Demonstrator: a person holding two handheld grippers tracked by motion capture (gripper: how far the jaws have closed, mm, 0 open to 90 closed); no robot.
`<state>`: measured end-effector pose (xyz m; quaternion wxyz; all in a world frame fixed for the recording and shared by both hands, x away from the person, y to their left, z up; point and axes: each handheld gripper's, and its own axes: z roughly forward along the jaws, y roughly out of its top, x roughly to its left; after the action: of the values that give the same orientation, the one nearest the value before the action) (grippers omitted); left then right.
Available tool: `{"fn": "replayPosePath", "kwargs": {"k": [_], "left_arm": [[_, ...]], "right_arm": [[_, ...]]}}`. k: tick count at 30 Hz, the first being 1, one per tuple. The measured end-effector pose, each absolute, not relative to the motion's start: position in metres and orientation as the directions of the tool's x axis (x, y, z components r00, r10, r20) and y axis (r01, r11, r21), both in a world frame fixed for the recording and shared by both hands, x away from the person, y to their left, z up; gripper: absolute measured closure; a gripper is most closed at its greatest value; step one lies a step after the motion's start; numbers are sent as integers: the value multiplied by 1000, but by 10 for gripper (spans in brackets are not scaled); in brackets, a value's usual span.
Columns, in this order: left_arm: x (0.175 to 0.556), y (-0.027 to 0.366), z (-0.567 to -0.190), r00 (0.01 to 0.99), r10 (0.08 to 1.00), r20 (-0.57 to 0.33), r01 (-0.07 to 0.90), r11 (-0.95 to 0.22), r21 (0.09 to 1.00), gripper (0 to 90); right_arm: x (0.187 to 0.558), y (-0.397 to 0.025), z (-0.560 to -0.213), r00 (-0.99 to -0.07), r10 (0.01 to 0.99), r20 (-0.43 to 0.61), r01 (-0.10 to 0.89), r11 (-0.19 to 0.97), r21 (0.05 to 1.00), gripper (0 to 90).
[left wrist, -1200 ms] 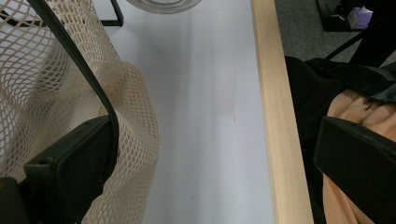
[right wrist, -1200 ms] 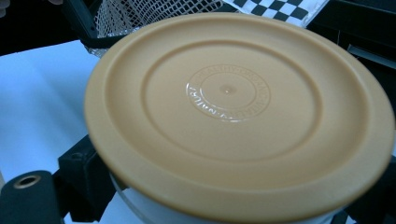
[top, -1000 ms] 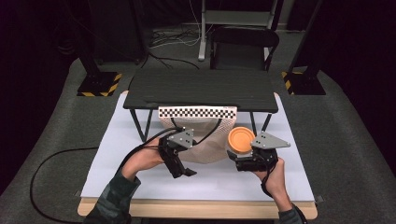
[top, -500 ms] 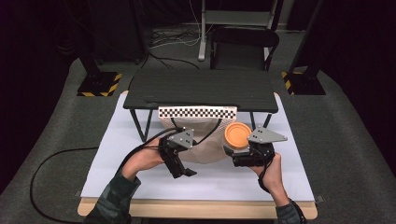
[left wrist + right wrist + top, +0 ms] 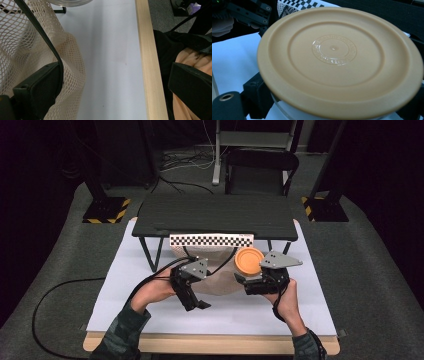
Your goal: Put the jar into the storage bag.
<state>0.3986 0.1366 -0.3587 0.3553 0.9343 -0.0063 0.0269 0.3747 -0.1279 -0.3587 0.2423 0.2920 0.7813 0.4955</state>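
Note:
A round container with an orange lid (image 5: pixel 248 261) (image 5: pixel 337 57) and a clear body is held off the white board, my right gripper (image 5: pixel 246 283) (image 5: pixel 334 100) shut on its sides just under the lid. A cream mesh bag (image 5: pixel 220 281) (image 5: pixel 30 32) with a black cord lies between the two grippers, under the black stand's front edge. My left gripper (image 5: pixel 197 304) (image 5: pixel 112 77) is open, its jaws wide apart. The mesh drapes over one jaw, and the other jaw hangs past the table's near edge. In the high view the lid is just right of the bag.
A low black stand (image 5: pixel 215 215) with a checkered strip (image 5: pixel 211 240) spans the back of the white board (image 5: pixel 150 315). The wooden table edge (image 5: pixel 146 62) runs close to the person's lap. A clear glass rim (image 5: pixel 67 2) shows beyond the bag. A dark chair (image 5: pixel 260 162) stands behind.
My right gripper has carried the orange-lidded container a little left and farther from the person, toward the bag. The left gripper and the bag have stayed put.

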Motion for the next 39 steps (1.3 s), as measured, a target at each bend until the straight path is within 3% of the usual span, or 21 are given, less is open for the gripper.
{"fn": "replayPosePath", "kwargs": {"k": [39], "left_arm": [[398, 136, -360, 998, 8, 58, -32, -750, 660, 0]], "right_arm": [[407, -75, -330, -762, 634, -134, 177, 402, 898, 95]]}}
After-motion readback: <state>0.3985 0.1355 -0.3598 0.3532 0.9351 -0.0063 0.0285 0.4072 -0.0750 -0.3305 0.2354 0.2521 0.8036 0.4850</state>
